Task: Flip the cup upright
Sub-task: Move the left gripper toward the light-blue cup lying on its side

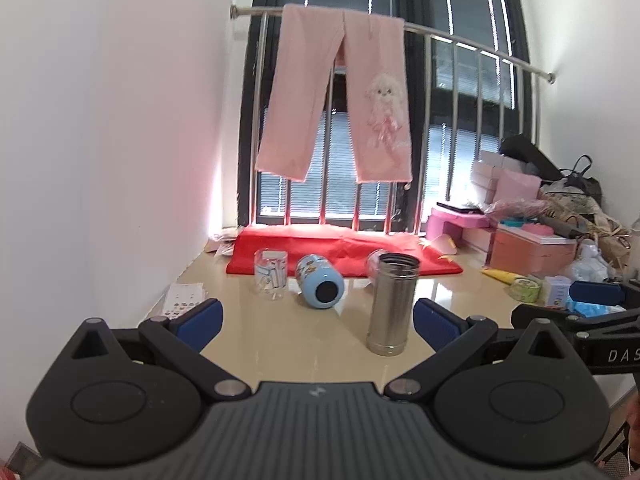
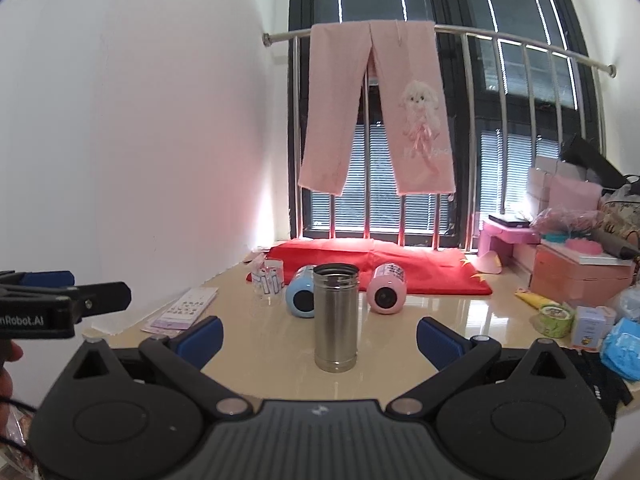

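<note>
Cups on the counter (image 2: pixel 460 312), two lying down.
Both grippers (image 1: pixel 318 322) (image 2: pixel 320 338) hover spread apart and empty; blue cup (image 2: pixel 301 295) and pink cup (image 2: pixel 387 289) lie sideways, awaiting righting.

Glossy beige tabletop (image 2: pixel 280 364) lying below a barred window, carrying: steel cup (image 2: pixel 335 317) standing upright near the front, mouth up; blue cup (image 2: pixel 301 293) and pink cup (image 2: pixel 387 289) lying on their sides behind it; clear printed glass (image 2: pixel 269 282) standing at left; red cloth (image 2: pixel 380 266) spreading along the back; sticker sheet (image 2: pixel 186 310) lying flat at left; tape roll (image 2: pixel 555 321), yellow tube (image 2: pixel 530 298) and boxes (image 2: pixel 576 268) crowding the right.
</note>
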### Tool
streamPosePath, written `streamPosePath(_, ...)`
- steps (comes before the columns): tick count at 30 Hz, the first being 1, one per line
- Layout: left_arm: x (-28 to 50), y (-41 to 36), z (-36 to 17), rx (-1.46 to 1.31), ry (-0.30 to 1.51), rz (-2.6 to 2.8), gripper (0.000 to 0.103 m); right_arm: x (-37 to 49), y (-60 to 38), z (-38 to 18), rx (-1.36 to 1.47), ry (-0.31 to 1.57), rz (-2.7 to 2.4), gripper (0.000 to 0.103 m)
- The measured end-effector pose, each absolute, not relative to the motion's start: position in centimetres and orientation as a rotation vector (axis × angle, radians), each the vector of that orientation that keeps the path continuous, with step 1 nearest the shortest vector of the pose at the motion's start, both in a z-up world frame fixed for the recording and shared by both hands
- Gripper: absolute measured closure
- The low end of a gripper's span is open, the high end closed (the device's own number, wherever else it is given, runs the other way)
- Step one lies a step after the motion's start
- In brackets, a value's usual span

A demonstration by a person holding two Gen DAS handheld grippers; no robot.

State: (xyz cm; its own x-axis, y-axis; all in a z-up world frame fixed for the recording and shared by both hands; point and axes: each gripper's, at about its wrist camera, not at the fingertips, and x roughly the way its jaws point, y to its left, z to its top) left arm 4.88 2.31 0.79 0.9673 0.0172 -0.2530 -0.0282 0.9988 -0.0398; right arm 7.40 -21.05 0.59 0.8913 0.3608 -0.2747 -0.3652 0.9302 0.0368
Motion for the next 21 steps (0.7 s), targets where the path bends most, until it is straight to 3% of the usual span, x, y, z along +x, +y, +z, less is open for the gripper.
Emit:
streamPosePath(13,18.2,8.3,3.2,0.01,0.419,0.086,0.0,19.3,-14.6,1.5,-0.058,0.328,0.443,0.0)
streamPosePath(21,27.1,10.4,1.5,0.019,0.533,0.069,0.0,26.7,-11.7,0.9,-0.084,0.38,0.445,0.0)
